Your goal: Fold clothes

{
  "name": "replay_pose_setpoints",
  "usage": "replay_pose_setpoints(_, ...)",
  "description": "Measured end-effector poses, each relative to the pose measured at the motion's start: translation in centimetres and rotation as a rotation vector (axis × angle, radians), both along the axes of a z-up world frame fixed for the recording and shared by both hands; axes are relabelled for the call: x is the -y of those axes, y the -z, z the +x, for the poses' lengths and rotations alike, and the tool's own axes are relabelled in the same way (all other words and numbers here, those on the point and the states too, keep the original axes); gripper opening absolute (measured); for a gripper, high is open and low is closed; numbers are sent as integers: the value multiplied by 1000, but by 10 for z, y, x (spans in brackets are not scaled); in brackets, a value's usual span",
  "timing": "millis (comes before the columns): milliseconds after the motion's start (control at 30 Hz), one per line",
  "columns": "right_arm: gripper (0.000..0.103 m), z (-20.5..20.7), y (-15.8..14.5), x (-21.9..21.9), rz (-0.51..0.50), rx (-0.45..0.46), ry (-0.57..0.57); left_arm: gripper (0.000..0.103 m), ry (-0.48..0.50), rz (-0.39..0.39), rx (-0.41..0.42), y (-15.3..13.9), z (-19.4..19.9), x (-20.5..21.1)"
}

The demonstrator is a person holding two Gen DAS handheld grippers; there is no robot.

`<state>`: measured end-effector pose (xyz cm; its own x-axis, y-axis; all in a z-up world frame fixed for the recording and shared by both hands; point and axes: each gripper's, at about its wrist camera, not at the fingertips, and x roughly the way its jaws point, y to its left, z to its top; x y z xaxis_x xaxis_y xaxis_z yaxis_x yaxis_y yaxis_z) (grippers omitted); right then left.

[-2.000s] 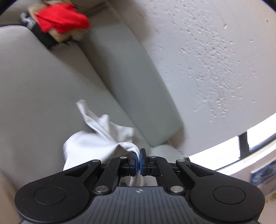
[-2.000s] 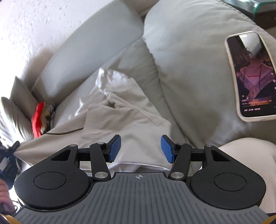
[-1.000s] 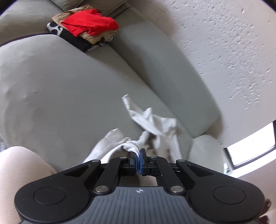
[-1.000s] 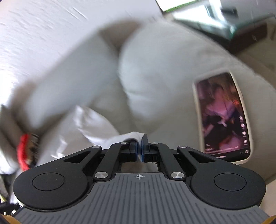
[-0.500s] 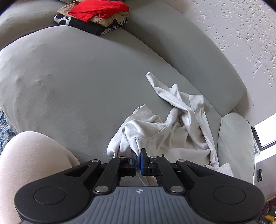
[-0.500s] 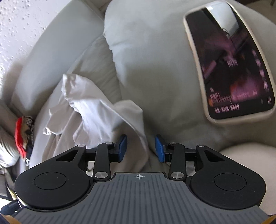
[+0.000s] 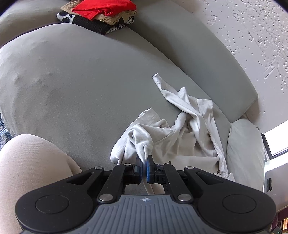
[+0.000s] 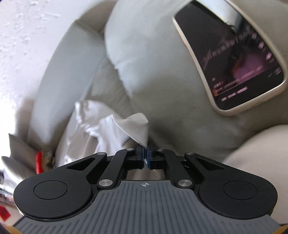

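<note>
A crumpled white garment [image 7: 181, 129] lies on the grey sofa seat [image 7: 75, 86] near the backrest. My left gripper [image 7: 144, 166] is shut on a pinched fold of it at its near left edge. In the right wrist view the same white garment [image 8: 111, 126] bunches up against a grey cushion [image 8: 144, 59]. My right gripper [image 8: 145, 155] is shut on a pointed corner of the garment. That view is blurred by motion.
A stack of folded clothes with a red piece on top [image 7: 100, 12] sits at the far end of the sofa. A phone with a lit screen [image 8: 232, 54] lies on the cushion at the right. A person's knee [image 7: 30, 172] is at the lower left.
My right gripper, open half a second ago, has shut on a corner of the white garment. My left gripper has kept its grip and moved little.
</note>
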<state>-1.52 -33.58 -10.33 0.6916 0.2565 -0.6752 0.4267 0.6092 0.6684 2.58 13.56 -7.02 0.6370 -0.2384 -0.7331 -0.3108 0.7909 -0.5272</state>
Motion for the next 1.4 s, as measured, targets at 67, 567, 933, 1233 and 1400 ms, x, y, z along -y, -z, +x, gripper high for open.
replay_pose_setpoints(67, 2, -14, -16, 10, -44, -9, -21, 2, -4, -9, 3, 0, 0, -3)
replay_pose_setpoints(567, 37, -34, -14, -3, -89, -98, -96, 2, 22, 50, -1, 3, 4, 4)
replay_pose_setpoints(933, 46, -65, 49, 6, 105, -67, 98, 2, 18, 18, 0, 10, 4, -3)
replay_pose_setpoints(1233, 32, -73, 60, 5, 170, 136, 112, 15, 5, -172, -7, 29, 8, -9)
replay_pose_setpoints(1400, 27, -72, 70, 9, 201, 140, 131, 15, 36, -243, -26, 40, 13, -1)
